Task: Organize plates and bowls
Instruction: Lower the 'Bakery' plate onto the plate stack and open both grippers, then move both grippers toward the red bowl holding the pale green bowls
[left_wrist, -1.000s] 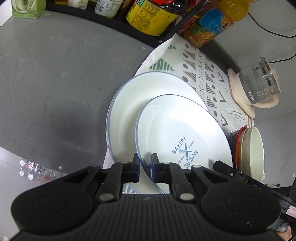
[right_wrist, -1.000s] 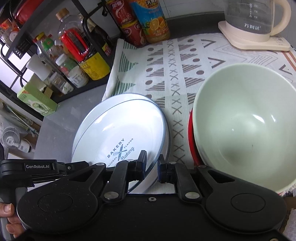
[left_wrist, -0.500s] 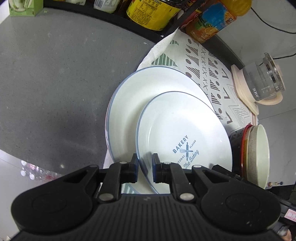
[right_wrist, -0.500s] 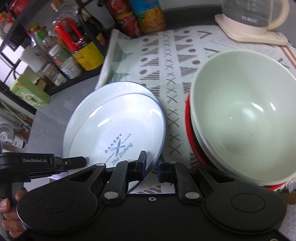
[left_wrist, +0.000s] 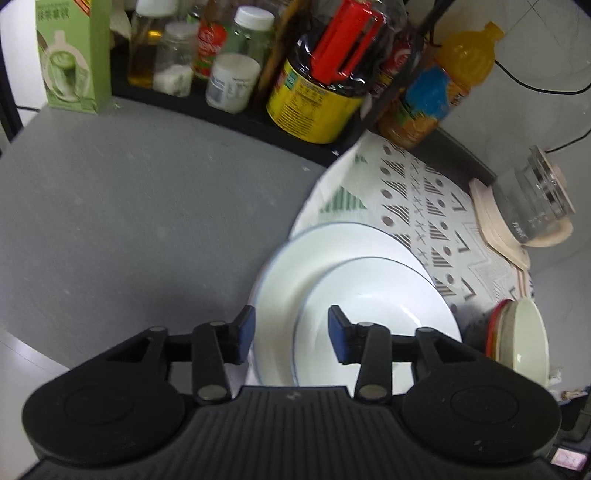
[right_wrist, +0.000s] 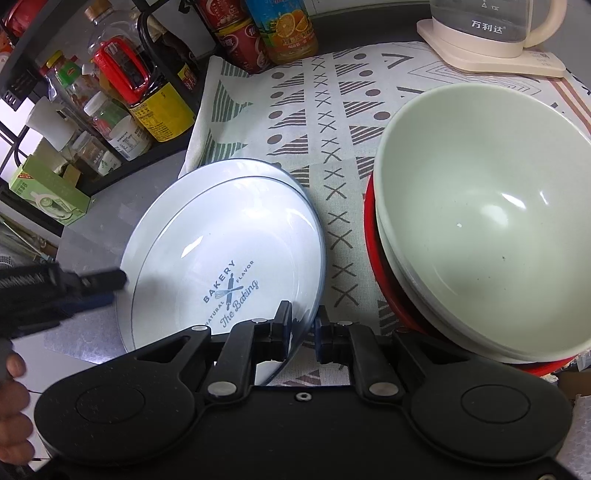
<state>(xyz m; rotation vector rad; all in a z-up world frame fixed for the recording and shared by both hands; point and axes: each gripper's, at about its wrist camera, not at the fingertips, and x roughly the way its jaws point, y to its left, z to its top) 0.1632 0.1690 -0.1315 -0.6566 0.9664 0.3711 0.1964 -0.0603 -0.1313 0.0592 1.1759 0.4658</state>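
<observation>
While the left gripper (left_wrist: 291, 334) opens, clear of the plates, the right gripper (right_wrist: 303, 329) clamps the upper plate's (right_wrist: 229, 254) near rim. That plate lies on the larger plate (right_wrist: 207, 177), at the patterned cloth's (right_wrist: 332, 122) left edge.

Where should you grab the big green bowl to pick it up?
Best bet: pinch the green bowl by its thin rim on the near edge, one finger inside and one outside. It sits nested on a red bowl, and its wide round body is too big to squeeze.

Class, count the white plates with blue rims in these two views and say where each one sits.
2. The BAKERY plate lies on top of the lower plate, stacked at the left edge of the patterned cloth. More could hide underneath.
</observation>
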